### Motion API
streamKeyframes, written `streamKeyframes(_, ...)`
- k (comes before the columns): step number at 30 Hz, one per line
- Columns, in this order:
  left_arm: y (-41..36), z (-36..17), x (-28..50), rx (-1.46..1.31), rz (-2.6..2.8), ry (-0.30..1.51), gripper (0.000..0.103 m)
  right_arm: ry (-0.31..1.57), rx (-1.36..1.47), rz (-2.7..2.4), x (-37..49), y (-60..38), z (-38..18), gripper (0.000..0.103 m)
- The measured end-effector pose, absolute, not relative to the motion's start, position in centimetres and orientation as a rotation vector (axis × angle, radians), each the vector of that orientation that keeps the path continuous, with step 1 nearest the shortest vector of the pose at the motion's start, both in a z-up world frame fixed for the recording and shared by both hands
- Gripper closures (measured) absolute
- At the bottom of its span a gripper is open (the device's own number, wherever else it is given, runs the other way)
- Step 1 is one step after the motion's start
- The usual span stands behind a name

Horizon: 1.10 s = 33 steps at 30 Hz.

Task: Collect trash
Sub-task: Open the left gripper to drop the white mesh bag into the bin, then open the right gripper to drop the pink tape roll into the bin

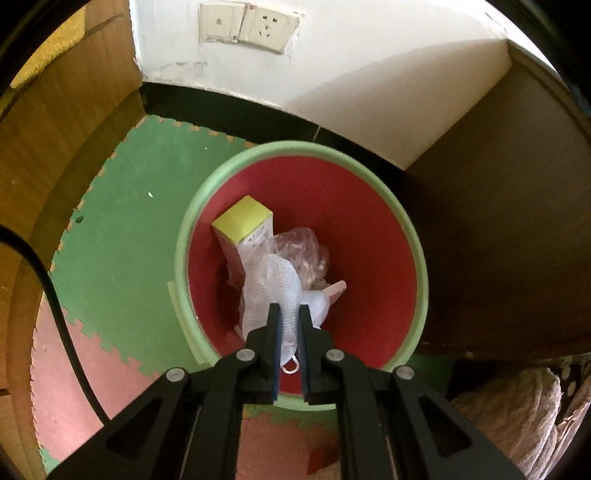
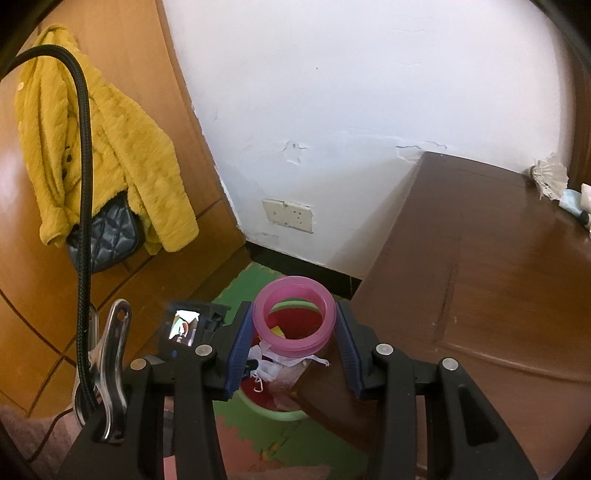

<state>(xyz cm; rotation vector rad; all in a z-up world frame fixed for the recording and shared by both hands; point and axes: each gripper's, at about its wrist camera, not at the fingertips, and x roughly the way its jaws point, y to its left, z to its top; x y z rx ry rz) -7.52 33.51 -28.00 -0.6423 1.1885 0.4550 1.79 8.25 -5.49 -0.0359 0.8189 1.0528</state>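
A bin with a green rim point(image 1: 295, 149) and red inside stands on the floor in a corner. In it lie a yellow-and-white box point(image 1: 245, 225), a crumpled clear bag point(image 1: 303, 254) and a pink strip. My left gripper point(image 1: 289, 308) points down into the bin, shut on a white mesh-textured piece point(image 1: 269, 284) with a string loop hanging from it. In the right wrist view, my right gripper point(image 2: 294, 306) is shut on a pink plastic ring point(image 2: 266, 325), held above and short of the bin point(image 2: 273, 413). The left gripper's body point(image 2: 192, 321) shows just left of it.
A dark brown cabinet point(image 2: 480, 277) stands tight against the bin's right side. A wooden door point(image 1: 55, 147) on the left carries a yellow jacket point(image 2: 92, 147) and a quilted bag point(image 2: 107, 236). Green and pink foam mats point(image 1: 122, 229) cover the floor. Wall sockets point(image 1: 251, 26) sit above the bin.
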Motion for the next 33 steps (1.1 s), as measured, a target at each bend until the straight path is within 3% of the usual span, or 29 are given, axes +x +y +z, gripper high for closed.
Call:
streamKeyframes(9,33.5,-28.2,-7.4,-0.650,0.441,1.194,0.086,0.819,-0.052,1.067,1.4,9.5,-5.3,0.059)
streamKeyframes(33,35.4,-24.6,-9.3,-0.656,0.510,1.115,0.084,0.868,-0.203,1.167,-0.4,17.4,-8.3,0.059)
